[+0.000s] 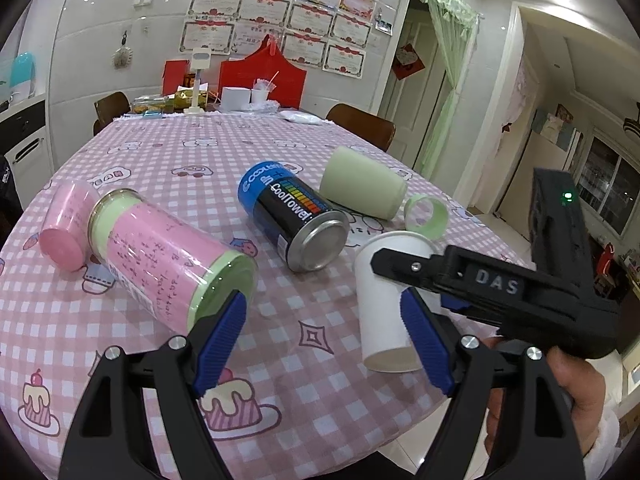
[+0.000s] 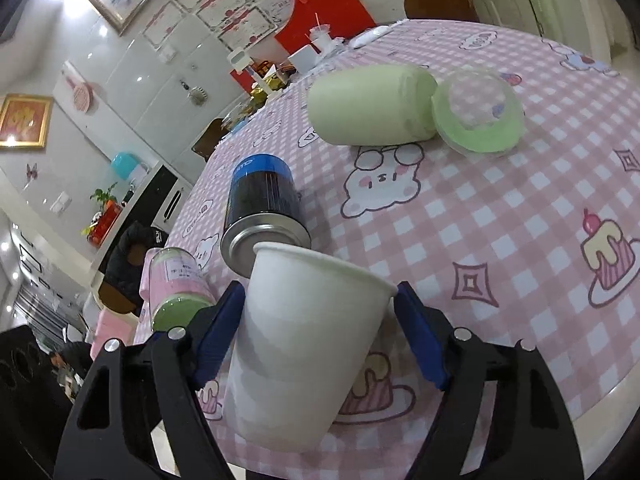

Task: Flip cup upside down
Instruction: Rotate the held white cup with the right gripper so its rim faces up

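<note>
A white paper cup (image 1: pixel 380 300) stands upright near the table's right front edge. In the right wrist view the cup (image 2: pixel 300 340) fills the space between my right gripper's (image 2: pixel 320 332) blue pads; the jaws stand wide and the right pad does not touch it. In the left wrist view the right gripper's black finger (image 1: pixel 404 266) crosses the cup's rim. My left gripper (image 1: pixel 324 340) is open and empty, hovering over the tablecloth just left of the cup.
On the pink checked tablecloth (image 1: pixel 168 160) lie a pink and green canister (image 1: pixel 168 264), a pink lid (image 1: pixel 66 226), a blue and black can (image 1: pixel 292 216), a pale green cup (image 1: pixel 360 188) and a green ring lid (image 1: pixel 426 216). Clutter and chairs stand at the far end.
</note>
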